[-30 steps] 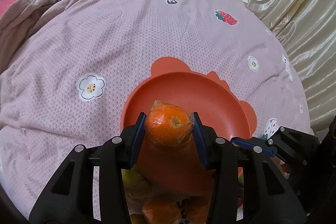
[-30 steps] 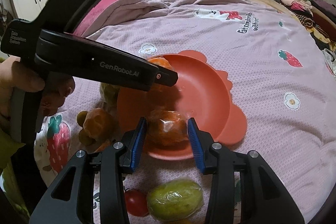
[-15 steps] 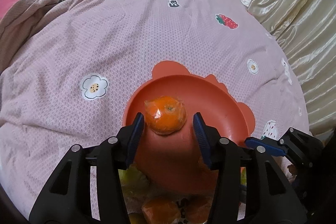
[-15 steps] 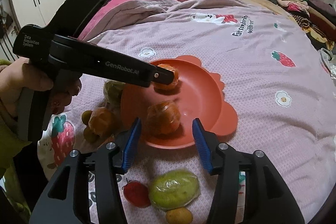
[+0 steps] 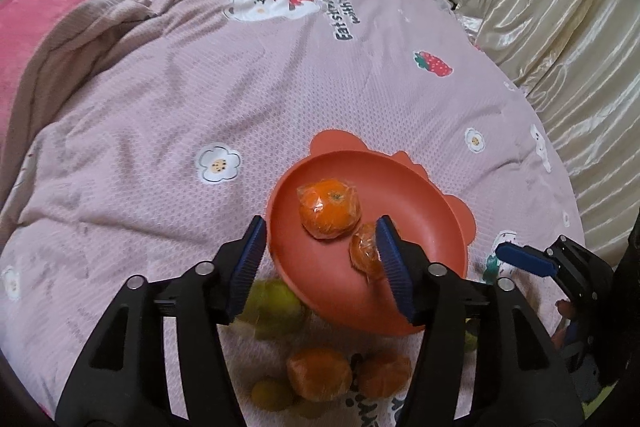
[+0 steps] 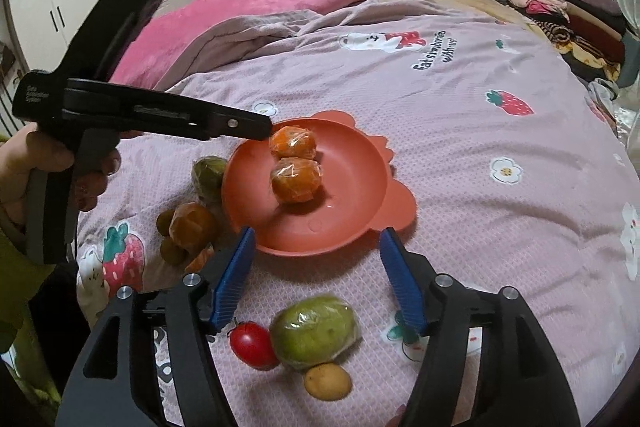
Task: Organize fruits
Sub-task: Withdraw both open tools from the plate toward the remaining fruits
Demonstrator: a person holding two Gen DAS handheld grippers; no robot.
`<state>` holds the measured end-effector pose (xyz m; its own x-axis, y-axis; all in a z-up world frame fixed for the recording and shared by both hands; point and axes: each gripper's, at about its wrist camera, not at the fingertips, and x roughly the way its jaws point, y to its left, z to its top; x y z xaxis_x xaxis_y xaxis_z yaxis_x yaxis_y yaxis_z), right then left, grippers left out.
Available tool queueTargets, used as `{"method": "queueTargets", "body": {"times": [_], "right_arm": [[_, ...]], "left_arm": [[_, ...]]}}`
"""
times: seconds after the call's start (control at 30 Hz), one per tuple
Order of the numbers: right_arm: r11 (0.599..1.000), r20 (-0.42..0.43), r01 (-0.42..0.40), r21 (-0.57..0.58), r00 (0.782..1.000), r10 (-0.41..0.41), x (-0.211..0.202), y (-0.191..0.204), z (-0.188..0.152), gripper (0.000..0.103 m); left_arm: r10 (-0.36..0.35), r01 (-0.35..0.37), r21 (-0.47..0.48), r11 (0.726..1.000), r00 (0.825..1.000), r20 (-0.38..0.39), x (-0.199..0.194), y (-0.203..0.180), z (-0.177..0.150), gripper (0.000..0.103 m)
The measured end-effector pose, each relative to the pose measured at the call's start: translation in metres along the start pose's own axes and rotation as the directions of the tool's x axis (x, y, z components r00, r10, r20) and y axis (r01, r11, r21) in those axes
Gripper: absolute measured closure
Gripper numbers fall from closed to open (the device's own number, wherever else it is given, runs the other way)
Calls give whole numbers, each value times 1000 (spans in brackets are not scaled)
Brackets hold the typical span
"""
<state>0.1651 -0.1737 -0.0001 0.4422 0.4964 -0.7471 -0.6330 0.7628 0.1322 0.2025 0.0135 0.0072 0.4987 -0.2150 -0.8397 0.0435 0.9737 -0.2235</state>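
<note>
An orange-red plate [image 5: 424,227] [image 6: 360,187] lies on the bed with two plastic-wrapped oranges in it, one [image 5: 330,209] [image 6: 293,143] beside the other [image 5: 365,253] [image 6: 296,179]. My left gripper [image 5: 322,263] is open and empty, held above the plate's near rim. My right gripper [image 6: 316,267] is open and empty, just short of the plate's near edge. The left gripper's body [image 6: 140,111] shows in the right wrist view, its tip by the far orange.
Loose fruit lies on the pink bedspread [image 5: 200,87] by the plate: a wrapped green fruit [image 6: 314,331], a red tomato [image 6: 252,345], a small yellow fruit [image 6: 327,381], wrapped oranges [image 5: 320,373] [image 6: 192,227] and a green fruit [image 5: 274,311] [image 6: 208,177]. A pink quilt [image 6: 260,3] and stacked clothes [image 6: 560,11] lie farther back.
Both grippers have opened, each letting go of a wrapped orange into the plate, and both have drawn back and up from the plate.
</note>
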Motion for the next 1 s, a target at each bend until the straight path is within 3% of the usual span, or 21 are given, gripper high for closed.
{"method": "queueTargets", "body": {"times": [0.43, 1.0], "right_arm": [[999, 28, 41, 35, 999, -42, -19, -5, -6, 24], [995, 63, 89, 51, 994, -92, -45, -9, -11, 16]], "left_arm": [[15, -17, 21, 1000, 995, 95, -43, -10, -15, 34], [33, -34, 5, 999, 986, 164, -76, -5, -31, 18]]}}
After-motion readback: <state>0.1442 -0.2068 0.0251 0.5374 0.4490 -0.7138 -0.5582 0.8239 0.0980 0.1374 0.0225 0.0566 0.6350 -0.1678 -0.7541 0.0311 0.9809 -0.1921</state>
